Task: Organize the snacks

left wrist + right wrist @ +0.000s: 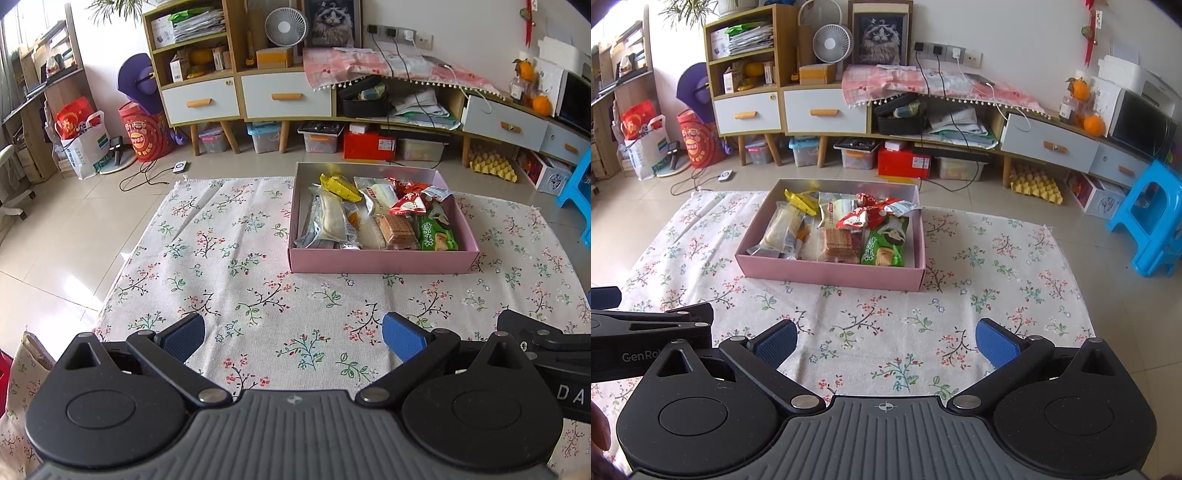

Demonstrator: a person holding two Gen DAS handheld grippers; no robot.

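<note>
A pink box sits on the floral tablecloth, holding several snack packets: a green biscuit pack, a red packet, a yellow packet and a pale bread pack. The box also shows in the right wrist view, with the green pack at its near right. My left gripper is open and empty, well short of the box. My right gripper is open and empty, also short of the box.
The floral cloth covers the table. Behind it stand a wooden cabinet with drawers, storage bins on the floor, a blue stool at the right and bags at the left.
</note>
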